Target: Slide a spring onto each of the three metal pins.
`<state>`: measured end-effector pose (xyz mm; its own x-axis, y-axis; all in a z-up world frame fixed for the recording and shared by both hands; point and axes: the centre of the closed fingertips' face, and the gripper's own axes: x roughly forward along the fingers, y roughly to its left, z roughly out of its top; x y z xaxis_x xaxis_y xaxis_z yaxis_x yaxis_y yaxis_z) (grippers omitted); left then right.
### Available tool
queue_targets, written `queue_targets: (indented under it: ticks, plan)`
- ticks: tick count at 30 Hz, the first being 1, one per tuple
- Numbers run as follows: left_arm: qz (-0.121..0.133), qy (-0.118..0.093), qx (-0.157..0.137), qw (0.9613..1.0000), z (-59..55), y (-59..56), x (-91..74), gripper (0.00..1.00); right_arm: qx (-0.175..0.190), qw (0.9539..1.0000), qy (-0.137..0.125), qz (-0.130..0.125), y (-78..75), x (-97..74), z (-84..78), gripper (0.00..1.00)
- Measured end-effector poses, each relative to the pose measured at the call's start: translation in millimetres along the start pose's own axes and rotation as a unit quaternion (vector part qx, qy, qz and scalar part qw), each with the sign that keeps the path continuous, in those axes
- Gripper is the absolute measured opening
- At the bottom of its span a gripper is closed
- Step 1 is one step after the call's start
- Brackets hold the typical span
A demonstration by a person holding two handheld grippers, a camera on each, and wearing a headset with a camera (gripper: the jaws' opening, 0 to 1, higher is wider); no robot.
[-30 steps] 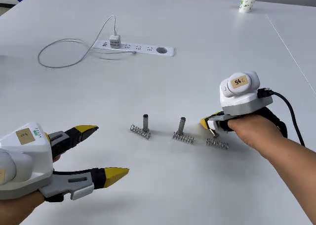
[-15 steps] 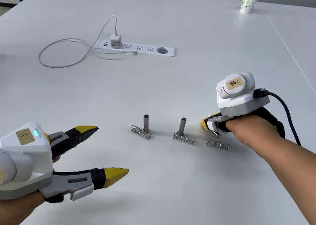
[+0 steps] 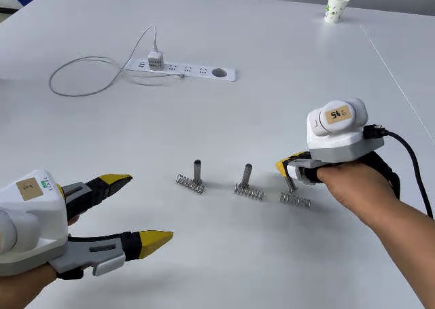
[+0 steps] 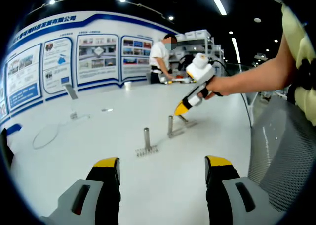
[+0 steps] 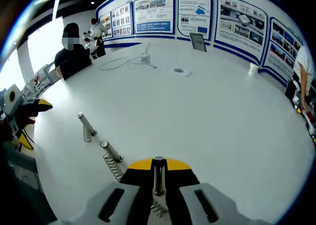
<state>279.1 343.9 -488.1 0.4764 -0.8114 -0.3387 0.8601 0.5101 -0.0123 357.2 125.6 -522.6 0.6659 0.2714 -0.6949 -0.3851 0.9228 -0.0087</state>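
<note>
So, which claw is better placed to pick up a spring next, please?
Likely the left claw: open and free, while the right claw is shut on a pin.

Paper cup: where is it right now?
In the head view the paper cup stands upright at the far right, farther back than the power strip.

The right hand-held gripper (image 5: 158,165) has its yellow-tipped jaws pinched on an upright metal pin (image 5: 158,178). A spring (image 5: 158,208) lies on the white table (image 5: 222,126) just below the pin, between the jaws. To the left stands a second pin (image 5: 111,151) with a second spring (image 5: 113,166) beside its base. Farther left is a third pin (image 5: 86,122) with a third spring (image 5: 87,133). A power strip (image 5: 182,72) and a paper cup (image 5: 253,69) sit at the far side.
</note>
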Motion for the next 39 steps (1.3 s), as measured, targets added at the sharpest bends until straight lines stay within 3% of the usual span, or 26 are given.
queue_targets:
  ticks: [12,24,34,39]
  plan:
    - [-0.002,-0.002,0.004,1.0000,2.3,-4.3,-2.0,0.71,-0.001,0.9995,-0.029,-0.013,-0.5,-19.6,-8.4,0.09]
    - [-0.003,-0.004,0.004,1.0000,3.3,-6.6,-0.5,0.71,0.004,0.9990,-0.041,-0.016,-4.2,-31.0,-21.5,0.09]
    - [-0.005,-0.005,0.004,1.0000,3.9,-8.2,0.7,0.71,-0.005,0.9988,-0.047,-0.011,-2.3,-32.4,-20.6,0.11]
    - [-0.004,-0.005,0.004,1.0000,3.5,-7.3,-0.5,0.71,-0.009,0.9982,-0.058,-0.011,-4.7,-41.6,-17.5,0.13]
